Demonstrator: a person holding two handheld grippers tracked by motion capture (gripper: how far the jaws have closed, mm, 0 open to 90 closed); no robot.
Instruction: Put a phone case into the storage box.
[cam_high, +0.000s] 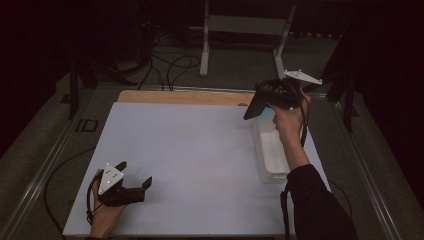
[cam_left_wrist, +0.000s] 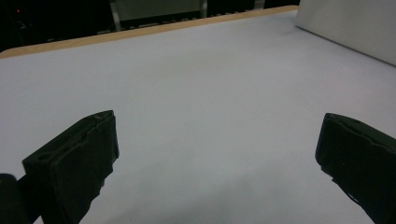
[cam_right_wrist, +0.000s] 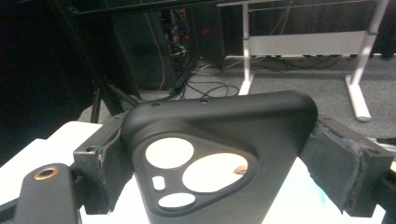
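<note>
My right gripper (cam_high: 267, 96) is raised above the far end of a white bin (cam_high: 272, 165) at the table's right side. It is shut on a black plastic part (cam_high: 252, 109) that slants down to the left. In the right gripper view that black part (cam_right_wrist: 219, 119) spans the space between both jaws and has a rounded triangular recess with several cut-outs; my right gripper (cam_right_wrist: 219, 140) clamps it from both sides. My left gripper (cam_high: 135, 173) lies on the white table top (cam_high: 190, 150) at the near left, open, with nothing between its jaws. In its own view my left gripper (cam_left_wrist: 217, 140) frames bare table.
The bin's white wall (cam_left_wrist: 345, 23) stands at the far right of the left gripper view. Something pale teal (cam_high: 267, 113) lies in the bin under the right gripper. A wooden edge (cam_high: 185, 96) runs along the table's far side. A white desk frame (cam_high: 245, 30) stands on the floor beyond.
</note>
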